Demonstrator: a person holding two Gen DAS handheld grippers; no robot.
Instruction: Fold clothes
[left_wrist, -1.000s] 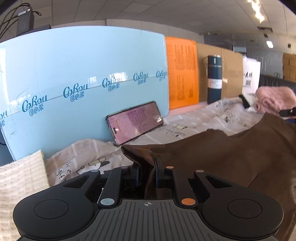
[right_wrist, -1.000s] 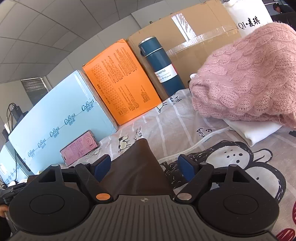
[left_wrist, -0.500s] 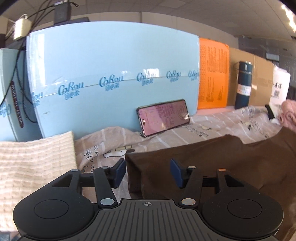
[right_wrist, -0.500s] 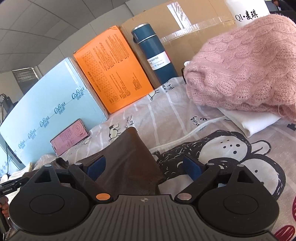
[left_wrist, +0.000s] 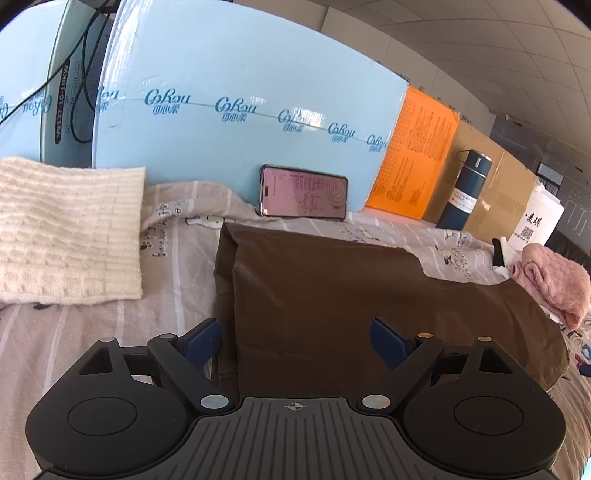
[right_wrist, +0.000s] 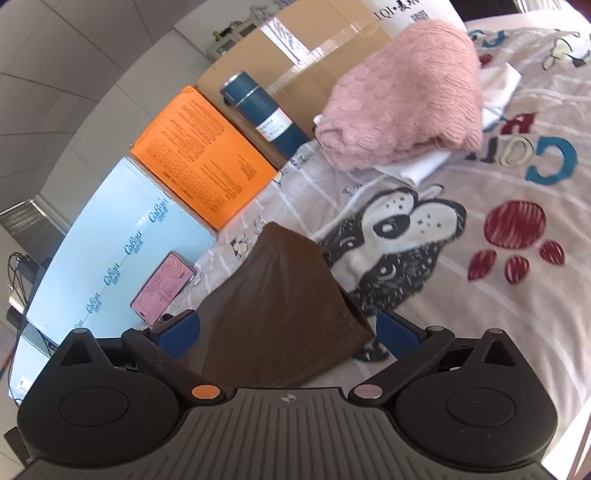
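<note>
Bright daylight, sharp focus, strong fisheye bending at edges, glare on blue box (left_wrist: 240, 122).

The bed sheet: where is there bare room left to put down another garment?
Bare sheet lies right of the brown garment, around the paw print, below the pink sweater. A narrower strip runs between the cream knit and the garment. The back edge is crowded: phone, boxes, bottle.

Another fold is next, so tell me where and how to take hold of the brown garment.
Pinch the brown garment at its folded left edge, near the far corner, coming in from the bare sheet side. There the layers stack into one thick edge with free room beside it. The left gripper is opening, its fingers clear of the cloth.
</note>
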